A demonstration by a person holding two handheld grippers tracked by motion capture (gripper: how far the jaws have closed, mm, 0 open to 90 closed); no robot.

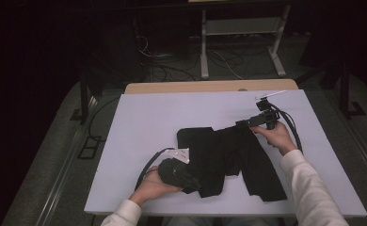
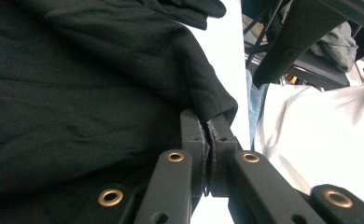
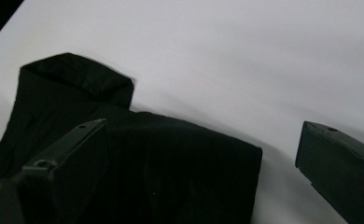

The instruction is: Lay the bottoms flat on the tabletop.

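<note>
A black garment [image 1: 233, 155] lies spread on the white board [image 1: 144, 122], with one end folded over near the middle. My left gripper [image 1: 195, 186] is at the garment's near left corner, shut on its edge. In the left gripper view the jaws [image 2: 207, 126] pinch a fold of the black cloth [image 2: 101, 79]. My right gripper [image 1: 242, 124] is at the garment's far right corner, held by a hand in a white sleeve. In the right gripper view it [image 3: 203, 128] stands open, with the cloth's corner [image 3: 171, 158] under the left jaw and bare board under the right jaw.
The board rests on a wooden table [image 1: 210, 86]. Beyond it are floor cables [image 1: 172, 70] and a white metal stand [image 1: 240, 28]. Black cables trail from both grippers. A white sleeve [image 2: 320, 135] shows in the left gripper view.
</note>
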